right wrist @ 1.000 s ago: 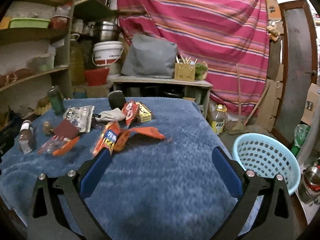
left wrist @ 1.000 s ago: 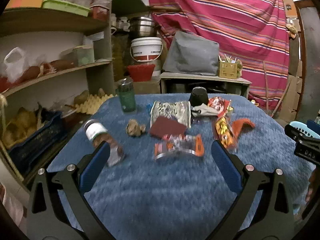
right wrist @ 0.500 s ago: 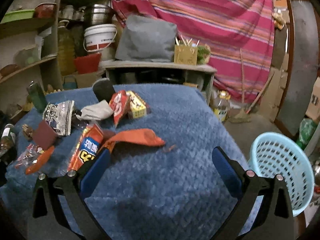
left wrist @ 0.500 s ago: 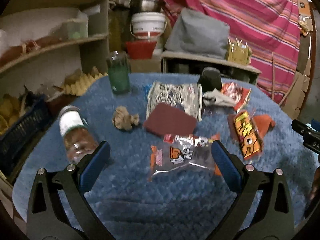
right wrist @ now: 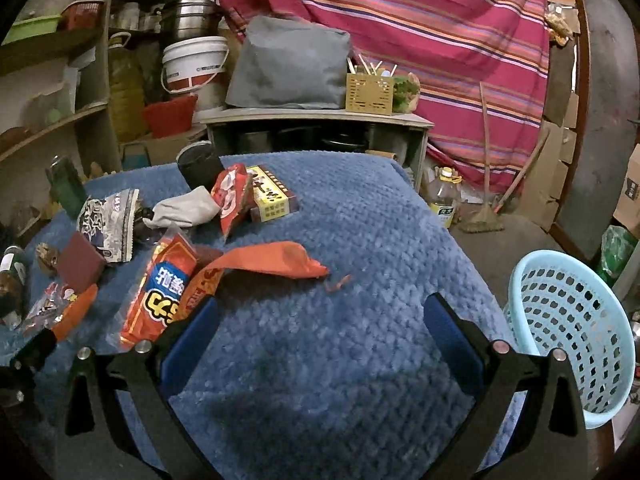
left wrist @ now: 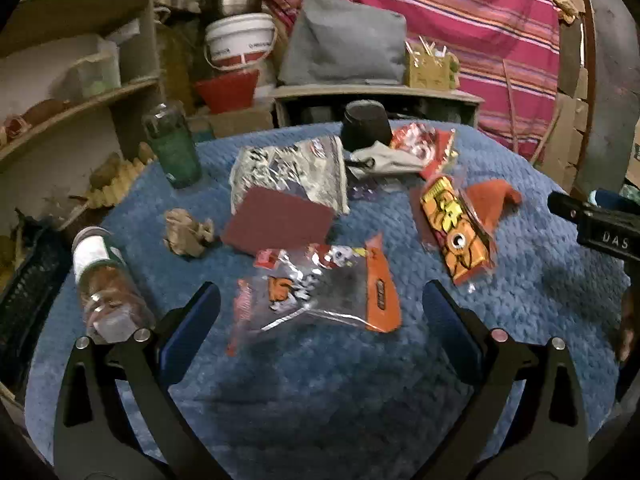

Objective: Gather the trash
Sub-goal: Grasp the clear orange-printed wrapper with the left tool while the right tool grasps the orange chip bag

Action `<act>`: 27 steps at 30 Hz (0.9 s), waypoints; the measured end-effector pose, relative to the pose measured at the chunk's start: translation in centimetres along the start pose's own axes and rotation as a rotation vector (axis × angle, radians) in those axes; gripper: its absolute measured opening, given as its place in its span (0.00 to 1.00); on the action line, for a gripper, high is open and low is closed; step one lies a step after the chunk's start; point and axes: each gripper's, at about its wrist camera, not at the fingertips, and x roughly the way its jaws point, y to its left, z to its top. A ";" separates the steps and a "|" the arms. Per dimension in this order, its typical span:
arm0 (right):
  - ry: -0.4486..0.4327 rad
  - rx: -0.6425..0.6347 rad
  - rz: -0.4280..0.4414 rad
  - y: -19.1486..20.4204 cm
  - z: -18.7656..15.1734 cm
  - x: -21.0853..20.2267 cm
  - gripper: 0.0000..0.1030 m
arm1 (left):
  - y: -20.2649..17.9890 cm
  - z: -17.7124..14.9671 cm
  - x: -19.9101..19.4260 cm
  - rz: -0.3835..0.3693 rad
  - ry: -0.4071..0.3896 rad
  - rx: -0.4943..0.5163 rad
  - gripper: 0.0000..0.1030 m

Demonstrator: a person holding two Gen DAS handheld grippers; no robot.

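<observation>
The left gripper [left wrist: 320, 312] is spread wide and empty above the blue blanket [left wrist: 320, 392], nearer the litter than half a second ago. Between its fingertips lies the clear snack wrapper [left wrist: 316, 288], long axis left to right, orange end rightward. The right gripper [right wrist: 320, 320], also wide open, hovers left of the blue basket [right wrist: 572, 336].

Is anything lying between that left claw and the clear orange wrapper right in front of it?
Nothing visible. The left gripper is open, and the clear orange wrapper lies on the blue cloth just ahead of the fingertips, between them. The lying bottle and crumpled brown paper sit off to the left, apart from that path.
</observation>
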 end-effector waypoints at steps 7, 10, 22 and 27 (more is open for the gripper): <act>-0.004 -0.007 -0.002 -0.1 0.0 -0.3 0.96 | -0.3 0.3 0.9 0.001 0.035 0.019 0.76; -0.011 -0.015 0.004 0.3 0.1 -0.7 0.96 | 0.4 0.4 1.6 -0.034 0.071 -0.012 0.61; -0.034 -0.104 0.022 4.0 0.3 -1.5 0.96 | 2.5 0.6 0.9 -0.012 0.038 -0.040 0.45; -0.026 -0.121 0.066 5.7 0.4 -1.5 0.96 | 3.9 0.3 0.4 -0.015 0.035 -0.076 0.41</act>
